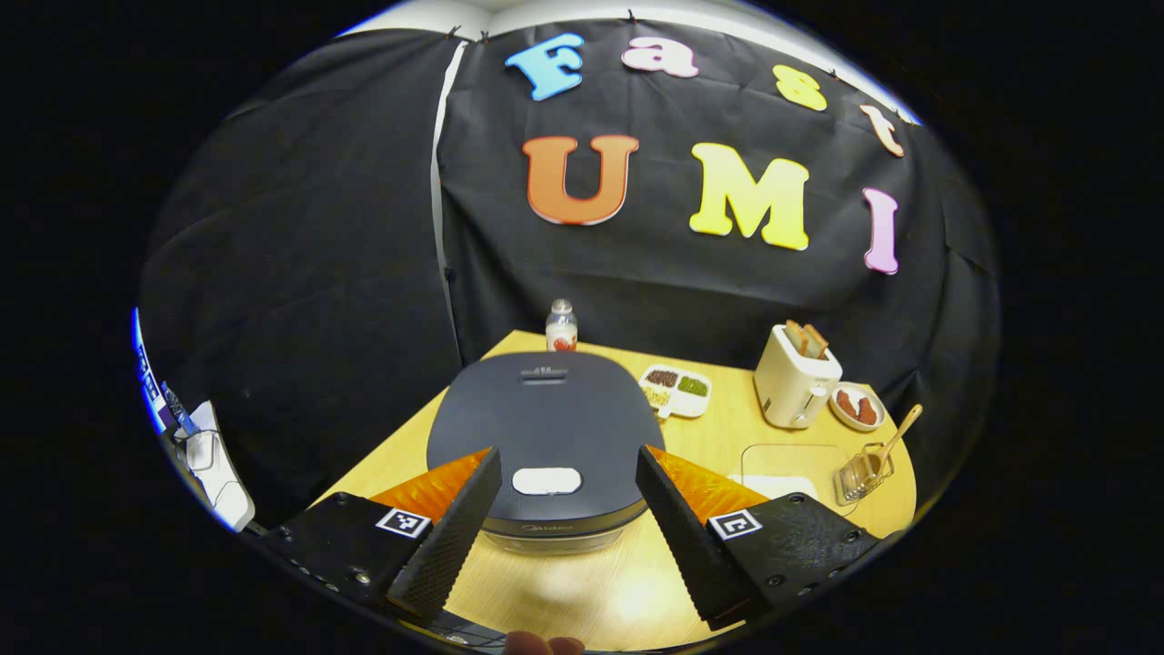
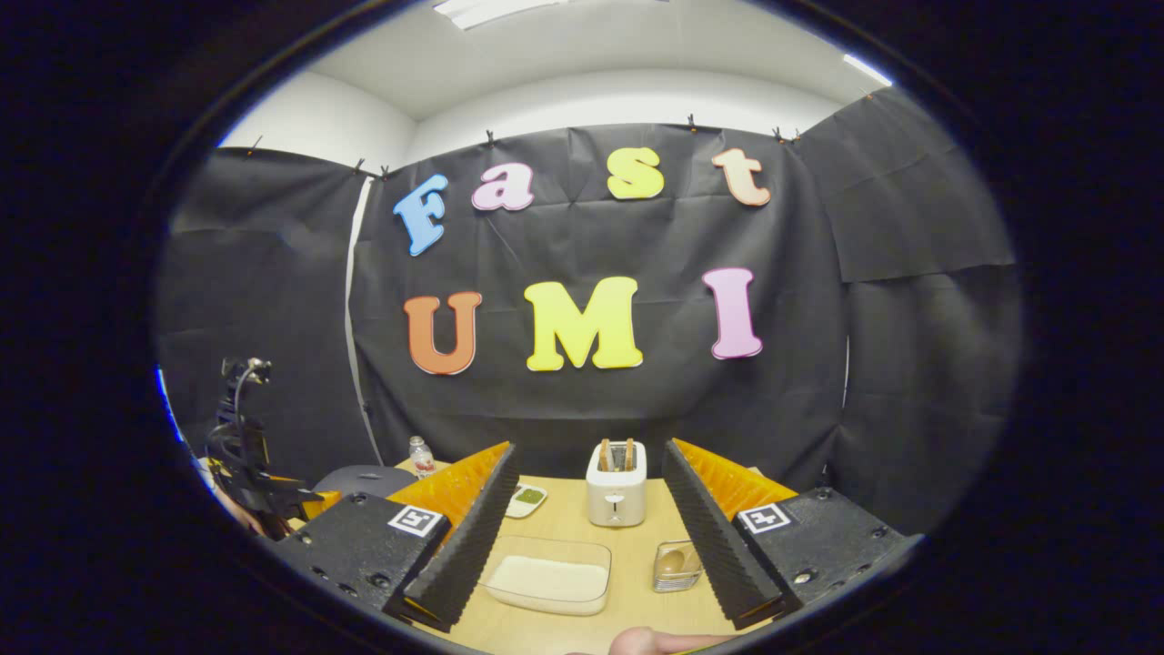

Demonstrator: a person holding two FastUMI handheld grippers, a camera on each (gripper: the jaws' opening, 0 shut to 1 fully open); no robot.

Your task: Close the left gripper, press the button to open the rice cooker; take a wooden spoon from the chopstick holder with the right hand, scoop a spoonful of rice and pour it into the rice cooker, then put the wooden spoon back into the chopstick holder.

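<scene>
The dark grey rice cooker [image 1: 546, 409] stands shut on the wooden table, its white button [image 1: 546, 480] at the lid's near edge. My left gripper [image 1: 568, 455] hovers open just above it, a finger on either side of the button, touching nothing. At the right, the wooden spoon [image 1: 902, 429] leans in the wire chopstick holder [image 1: 862, 475], beside a clear box of rice [image 1: 789, 468]. My right gripper [image 2: 589, 452] is open and holds nothing, back from the table, with the rice box [image 2: 548, 573] and the holder [image 2: 675, 564] below and ahead. The rice cooker [image 2: 364, 478] lies to its left.
A white toaster [image 1: 796, 387] with bread stands behind the holder, next to a small plate [image 1: 857, 407]. A divided dish [image 1: 675, 389] and a small bottle [image 1: 561, 326] sit behind the cooker. The other gripper [image 2: 245, 455] is at the far left of the right gripper view.
</scene>
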